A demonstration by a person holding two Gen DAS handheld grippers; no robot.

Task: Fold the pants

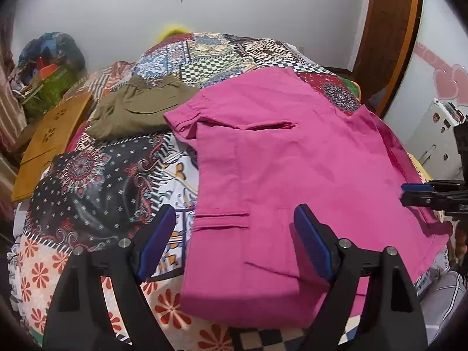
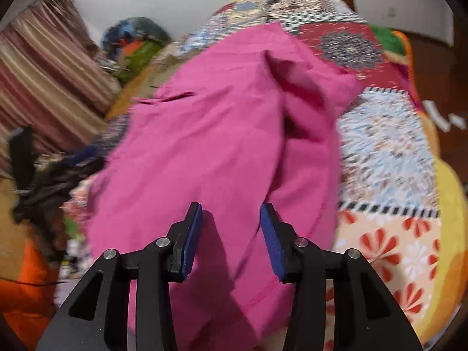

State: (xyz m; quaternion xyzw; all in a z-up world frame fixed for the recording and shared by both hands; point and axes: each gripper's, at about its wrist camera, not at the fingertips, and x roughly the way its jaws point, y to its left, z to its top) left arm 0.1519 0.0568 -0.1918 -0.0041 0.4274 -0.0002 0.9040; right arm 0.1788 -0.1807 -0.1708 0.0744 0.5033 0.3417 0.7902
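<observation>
Pink pants (image 1: 292, 175) lie spread flat on a patchwork bedspread (image 1: 102, 181), waistband and pockets toward the left. My left gripper (image 1: 235, 213) is open and empty, hovering over the near left part of the pants. My right gripper (image 2: 231, 207) is open and empty above the pants (image 2: 204, 146); its view is blurred. The right gripper also shows at the right edge of the left wrist view (image 1: 409, 194). The left gripper shows blurred at the left edge of the right wrist view (image 2: 82, 155).
Folded olive pants (image 1: 137, 108) lie on the bed behind the pink pair. A brown wooden board (image 1: 49, 143) lies at the bed's left edge, with a colourful bundle (image 1: 49, 67) behind it. A striped curtain (image 2: 44, 73) hangs on the left, a wooden door frame (image 1: 389, 38) on the right.
</observation>
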